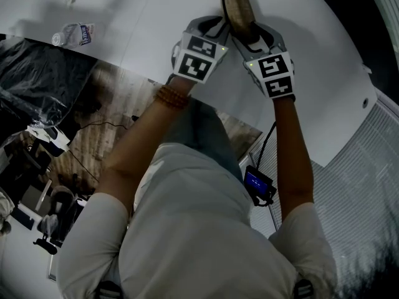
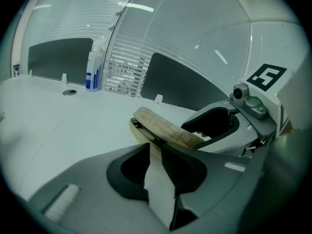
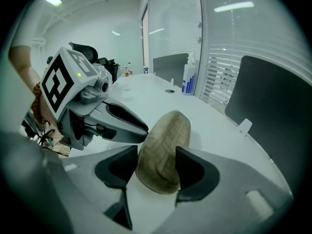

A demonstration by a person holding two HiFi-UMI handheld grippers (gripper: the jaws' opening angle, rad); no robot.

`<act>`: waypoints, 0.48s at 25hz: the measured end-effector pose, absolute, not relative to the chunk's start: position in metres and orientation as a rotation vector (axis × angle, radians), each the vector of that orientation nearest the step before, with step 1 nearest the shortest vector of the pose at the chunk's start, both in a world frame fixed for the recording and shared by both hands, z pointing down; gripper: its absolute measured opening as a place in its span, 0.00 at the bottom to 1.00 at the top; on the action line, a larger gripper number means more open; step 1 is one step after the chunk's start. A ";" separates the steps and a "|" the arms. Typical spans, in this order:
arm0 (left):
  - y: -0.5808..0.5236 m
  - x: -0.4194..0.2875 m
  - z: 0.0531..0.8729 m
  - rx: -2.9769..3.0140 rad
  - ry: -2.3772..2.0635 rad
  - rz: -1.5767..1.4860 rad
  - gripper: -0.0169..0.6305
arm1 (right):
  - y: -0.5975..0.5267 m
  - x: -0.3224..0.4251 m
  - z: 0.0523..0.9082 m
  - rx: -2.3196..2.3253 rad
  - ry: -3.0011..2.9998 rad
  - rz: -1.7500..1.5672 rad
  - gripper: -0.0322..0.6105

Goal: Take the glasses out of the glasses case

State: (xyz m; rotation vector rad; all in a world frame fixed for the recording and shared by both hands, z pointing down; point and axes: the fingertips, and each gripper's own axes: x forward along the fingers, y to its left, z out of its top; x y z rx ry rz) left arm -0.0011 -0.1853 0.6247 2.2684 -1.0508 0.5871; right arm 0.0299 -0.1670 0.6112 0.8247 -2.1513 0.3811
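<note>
A tan woven glasses case lies on the white table at its far side. My left gripper comes at it from the left, my right gripper from the right. In the left gripper view the case shows a dark seam between lid and base, and its near end sits pinched between the narrow-set jaws of the left gripper. The jaws of the right gripper stand wide, with the pads against both sides of the case. No glasses are visible.
A plastic water bottle lies at the table's left. A spray bottle stands at the far edge by the blinds, beside a cable hole. Dark chair backs stand behind the table. The near table edge is by the person's body.
</note>
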 end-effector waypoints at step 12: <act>-0.190 -0.004 0.625 2.258 -1.081 0.612 0.15 | -0.177 0.045 0.605 0.912 -2.273 0.701 0.43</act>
